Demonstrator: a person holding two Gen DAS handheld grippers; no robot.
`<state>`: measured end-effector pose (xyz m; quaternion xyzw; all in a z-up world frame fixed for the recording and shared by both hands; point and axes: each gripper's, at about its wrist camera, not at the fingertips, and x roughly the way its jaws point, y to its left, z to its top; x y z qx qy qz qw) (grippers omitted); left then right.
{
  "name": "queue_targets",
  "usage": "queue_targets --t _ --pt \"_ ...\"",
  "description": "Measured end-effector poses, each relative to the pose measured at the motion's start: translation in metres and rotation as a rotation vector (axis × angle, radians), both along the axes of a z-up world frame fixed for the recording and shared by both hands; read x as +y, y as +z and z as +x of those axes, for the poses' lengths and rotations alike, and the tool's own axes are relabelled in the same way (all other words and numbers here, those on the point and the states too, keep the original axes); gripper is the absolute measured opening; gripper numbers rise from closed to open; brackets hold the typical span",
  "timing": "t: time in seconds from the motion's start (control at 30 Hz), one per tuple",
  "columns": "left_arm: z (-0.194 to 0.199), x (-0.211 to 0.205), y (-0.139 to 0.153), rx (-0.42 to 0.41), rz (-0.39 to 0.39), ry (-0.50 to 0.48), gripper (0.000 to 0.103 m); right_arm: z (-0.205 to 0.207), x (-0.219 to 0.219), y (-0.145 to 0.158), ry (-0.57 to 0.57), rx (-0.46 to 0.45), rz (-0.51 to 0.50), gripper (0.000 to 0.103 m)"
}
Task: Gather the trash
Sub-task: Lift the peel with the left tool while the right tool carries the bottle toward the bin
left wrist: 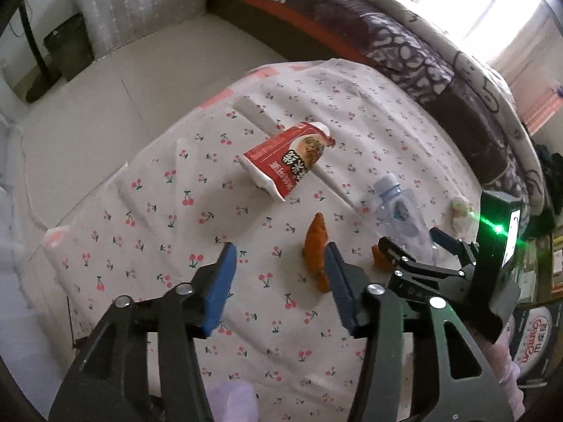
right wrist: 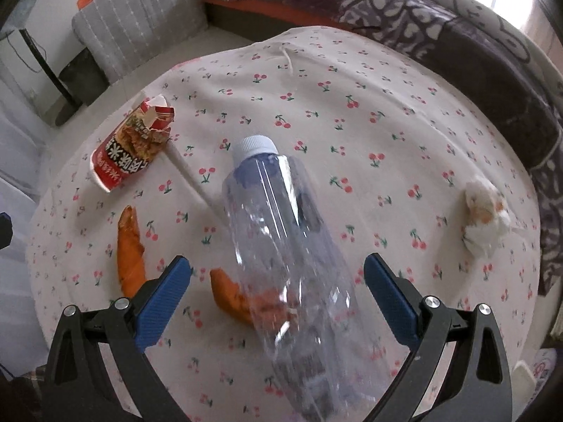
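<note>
On the cherry-print cloth (right wrist: 352, 81), the clear ribbed plastic bottle (right wrist: 281, 239) lies between the right gripper (right wrist: 278, 295)'s wide, untouching blue pads, while the left gripper (left wrist: 279, 281) gapes empty.

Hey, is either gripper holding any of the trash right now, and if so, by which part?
Nothing is held. The left gripper is open over the cloth; the right gripper straddles the bottle without touching it.

Trash on a cherry-print cloth (left wrist: 176, 232)

Left gripper (left wrist: 278, 281) jaws apart, empty; orange peel strip (left wrist: 316, 246) at 1 o'clock, torn red snack packet (left wrist: 285, 158) at 12, clear plastic bottle (left wrist: 401, 211) at 2.
</note>
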<state>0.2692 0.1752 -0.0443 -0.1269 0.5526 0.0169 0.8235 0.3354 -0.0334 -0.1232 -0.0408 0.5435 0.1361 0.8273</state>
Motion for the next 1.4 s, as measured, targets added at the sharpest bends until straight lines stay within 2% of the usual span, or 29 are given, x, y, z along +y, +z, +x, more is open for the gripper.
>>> queue_targets --t 0.03,0.07,0.13,0.3,0.4,0.5,0.53,0.6,0.67,0.7,0.73,0.83,1.03,1.23,1.4 --pt "0.002 -0.003 -0.003 0.009 0.011 -0.008 0.059 0.003 0.001 -0.003 0.001 0.005 -0.014 0.078" --pt "0.005 -0.008 -0.008 0.022 0.021 -0.019 0.063 0.006 0.002 -0.007 -0.002 0.015 -0.042 0.061" --pt "0.010 -0.015 -0.018 0.047 0.030 -0.032 0.064 0.009 -0.003 -0.008 -0.014 0.018 -0.026 0.052" --pt "0.026 -0.032 -0.049 0.118 0.017 -0.035 0.064 0.003 -0.031 0.007 -0.093 -0.048 0.017 0.052" --pt "0.034 -0.045 -0.065 0.133 0.015 -0.030 0.064 -0.003 -0.055 0.015 -0.153 -0.074 0.066 0.052" --pt "0.038 -0.061 -0.079 0.134 0.084 -0.050 0.062 -0.009 -0.074 0.023 -0.188 -0.089 0.123 0.052" --pt "0.039 -0.066 -0.084 0.140 0.104 -0.057 0.060 -0.012 -0.078 0.025 -0.195 -0.093 0.141 0.053" --pt "0.039 -0.070 -0.094 0.156 0.113 -0.064 0.048 -0.018 -0.083 0.030 -0.201 -0.102 0.168 0.053" --pt "0.037 -0.070 -0.097 0.141 0.144 -0.066 0.030 -0.022 -0.087 0.036 -0.202 -0.115 0.194 0.053" --pt "0.035 -0.070 -0.095 0.120 0.157 -0.071 0.023 -0.024 -0.088 0.038 -0.201 -0.119 0.201 0.053" --pt "0.033 -0.067 -0.092 0.106 0.133 -0.073 0.019 -0.028 -0.088 0.042 -0.202 -0.128 0.212 0.053" --pt "0.027 -0.057 -0.073 0.043 0.085 -0.057 0.018 -0.039 -0.088 0.051 -0.203 -0.152 0.221 0.053" --pt "0.008 -0.053 -0.014 -0.138 0.003 -0.061 0.018 -0.062 -0.092 0.080 -0.230 -0.217 0.258 0.053" --pt "-0.010 -0.074 0.031 -0.299 0.002 -0.103 0.018 -0.095 -0.107 0.109 -0.276 -0.291 0.288 0.053" --pt "-0.025 -0.083 0.053 -0.378 -0.041 -0.152 0.018 -0.120 -0.126 0.120 -0.319 -0.332 0.321 0.053"
